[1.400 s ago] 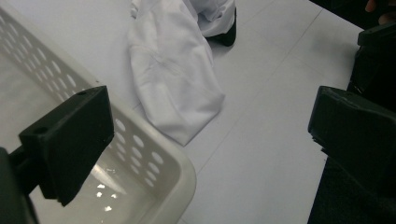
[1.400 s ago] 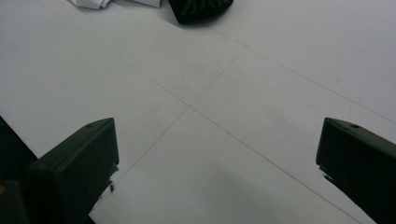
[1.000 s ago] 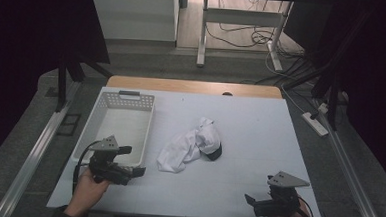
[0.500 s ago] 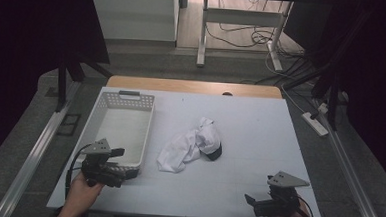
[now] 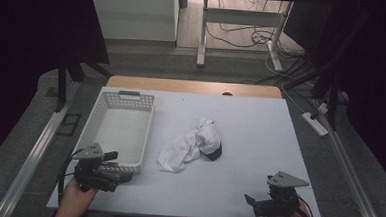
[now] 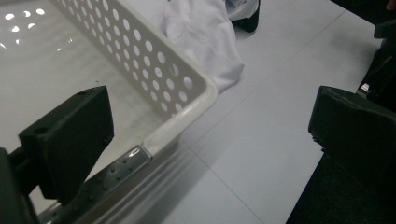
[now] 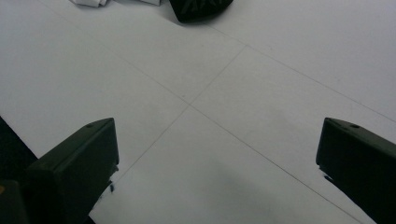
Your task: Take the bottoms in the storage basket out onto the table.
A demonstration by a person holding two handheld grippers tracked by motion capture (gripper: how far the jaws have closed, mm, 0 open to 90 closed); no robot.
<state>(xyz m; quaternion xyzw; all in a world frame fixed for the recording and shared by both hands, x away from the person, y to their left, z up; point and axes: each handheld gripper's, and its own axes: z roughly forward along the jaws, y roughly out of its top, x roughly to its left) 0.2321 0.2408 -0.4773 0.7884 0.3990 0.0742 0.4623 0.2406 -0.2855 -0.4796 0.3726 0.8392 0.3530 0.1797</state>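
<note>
Grippers sit at the near edge of the table point(image 5: 260, 122), both with jaws spread wide and empty. The left gripper point(image 5: 120, 176) hovers at the near right corner of the white perforated basket point(image 5: 96, 114), one jaw over the inside, the other outside. The right gripper point(image 5: 250, 200) rests low, well apart from the crumpled white cloth point(image 5: 189, 146) at mid-table, just right of the basket.

I'm looking at a lab-style recording bay: a white-topped table point(image 5: 259, 142) ringed by dark curtains point(image 5: 29, 40), aluminium framing rails point(image 5: 33, 155), loose cables point(image 5: 245, 36) and a power strip point(image 5: 314, 124) on grey floor.
</note>
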